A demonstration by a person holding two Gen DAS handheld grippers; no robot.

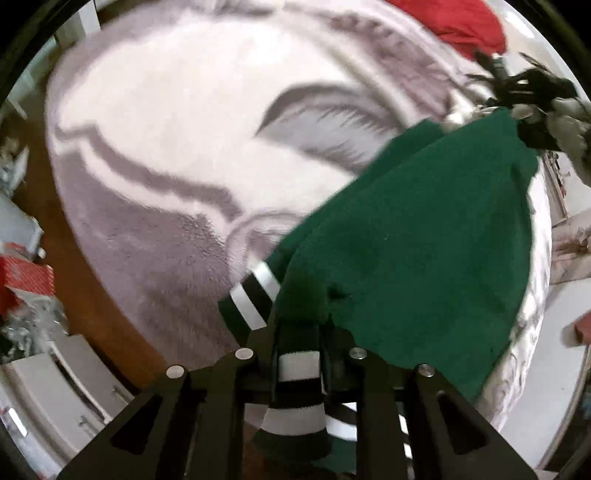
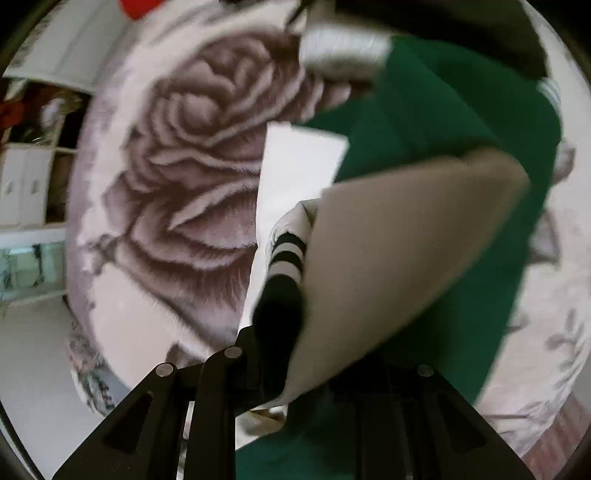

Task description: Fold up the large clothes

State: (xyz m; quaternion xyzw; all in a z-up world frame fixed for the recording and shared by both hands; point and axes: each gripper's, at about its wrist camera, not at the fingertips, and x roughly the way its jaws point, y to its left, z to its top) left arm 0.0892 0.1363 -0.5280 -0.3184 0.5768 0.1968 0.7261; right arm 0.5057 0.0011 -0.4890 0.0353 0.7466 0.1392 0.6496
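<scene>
A dark green garment [image 1: 417, 236] with black-and-white striped trim [image 1: 255, 295] hangs lifted above a bed. My left gripper [image 1: 299, 332] is shut on its green edge, with a striped band [image 1: 297, 369] trailing between the fingers. In the right wrist view the same green garment [image 2: 461, 122] shows with its pale grey lining [image 2: 391, 273] turned out. My right gripper [image 2: 284, 354] is shut on a dark striped cuff [image 2: 284, 273] at the lining's edge. The image is blurred by motion.
The bed carries a plush grey-and-white rose-print blanket [image 1: 177, 122], also in the right wrist view [image 2: 177, 192]. A red cloth [image 1: 458, 26] and a black-and-white feathery item [image 1: 546, 107] lie at the far end. White cabinets [image 2: 26, 184] and wooden floor [image 1: 74, 280] surround the bed.
</scene>
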